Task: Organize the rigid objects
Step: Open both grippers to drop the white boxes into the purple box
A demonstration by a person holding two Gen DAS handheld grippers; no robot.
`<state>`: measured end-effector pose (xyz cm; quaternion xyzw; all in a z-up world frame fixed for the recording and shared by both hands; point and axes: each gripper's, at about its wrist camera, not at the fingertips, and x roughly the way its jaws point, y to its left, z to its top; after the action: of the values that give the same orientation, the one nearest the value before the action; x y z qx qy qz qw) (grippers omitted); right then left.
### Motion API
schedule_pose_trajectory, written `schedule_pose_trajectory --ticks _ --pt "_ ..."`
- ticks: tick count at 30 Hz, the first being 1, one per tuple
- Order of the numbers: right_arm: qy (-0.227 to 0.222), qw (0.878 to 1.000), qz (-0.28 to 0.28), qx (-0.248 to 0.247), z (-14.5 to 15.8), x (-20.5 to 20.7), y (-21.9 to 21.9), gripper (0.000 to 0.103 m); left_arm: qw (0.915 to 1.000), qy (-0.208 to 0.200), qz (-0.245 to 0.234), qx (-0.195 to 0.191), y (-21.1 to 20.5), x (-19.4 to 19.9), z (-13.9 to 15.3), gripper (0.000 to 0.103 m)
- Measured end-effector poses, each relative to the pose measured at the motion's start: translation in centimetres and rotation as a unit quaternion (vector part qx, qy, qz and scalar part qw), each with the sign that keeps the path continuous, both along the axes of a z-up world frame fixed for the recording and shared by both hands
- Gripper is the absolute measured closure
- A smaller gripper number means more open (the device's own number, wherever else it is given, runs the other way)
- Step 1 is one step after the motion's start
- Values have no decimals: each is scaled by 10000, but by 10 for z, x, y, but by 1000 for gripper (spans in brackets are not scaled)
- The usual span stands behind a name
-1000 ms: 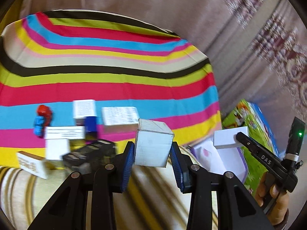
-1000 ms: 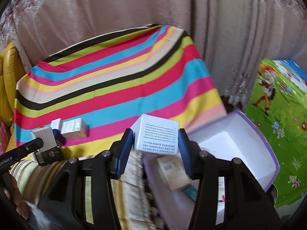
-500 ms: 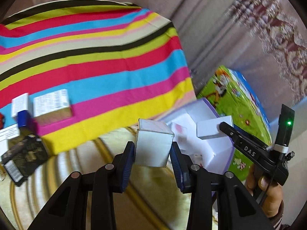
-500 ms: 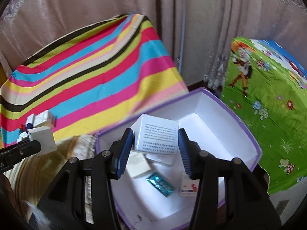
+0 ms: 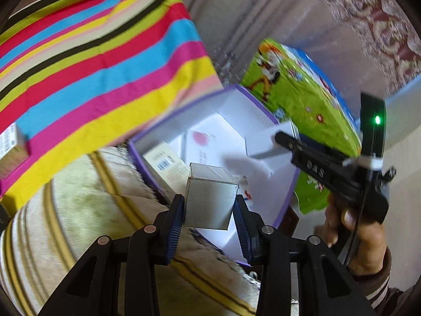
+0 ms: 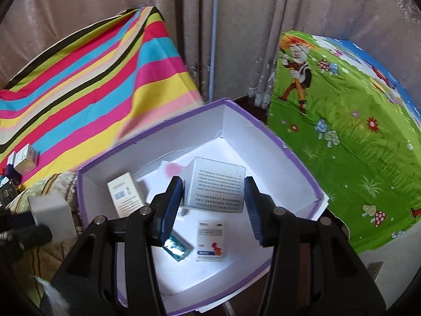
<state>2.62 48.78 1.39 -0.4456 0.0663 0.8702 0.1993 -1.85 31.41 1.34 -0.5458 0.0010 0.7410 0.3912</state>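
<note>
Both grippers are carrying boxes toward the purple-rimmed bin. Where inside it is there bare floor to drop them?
Inside the purple-rimmed bin, the far right corner behind the printed white box in the right gripper is bare. The near left floor also looks free. The middle is crowded: barcode carton, teal packet, red-and-blue carton.

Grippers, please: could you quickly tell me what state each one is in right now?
Left gripper: closed on a plain white box.
Right gripper: closed on a white box with printed text, above the purple-rimmed box.
</note>
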Motion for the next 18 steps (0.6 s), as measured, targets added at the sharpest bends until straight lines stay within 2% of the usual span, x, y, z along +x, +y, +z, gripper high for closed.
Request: schedule_pose_trajectory --ticks 7,11,14,18 --pt "-148 9998 -143 65 -3 1 12 50 9984 -202 -511 -131 21 12 -10 62" --pt "-186 9996 -223 26 -3 1 16 49 9981 -276 -536 -128 21 12 -12 57" --pt "-197 9995 -251 20 -2 0 17 38 9983 -271 -513 -103 20 11 -11 55" --pt "-167 9996 -239 18 0 0 16 36 9988 -282 -409 -8 15 9 -10 54"
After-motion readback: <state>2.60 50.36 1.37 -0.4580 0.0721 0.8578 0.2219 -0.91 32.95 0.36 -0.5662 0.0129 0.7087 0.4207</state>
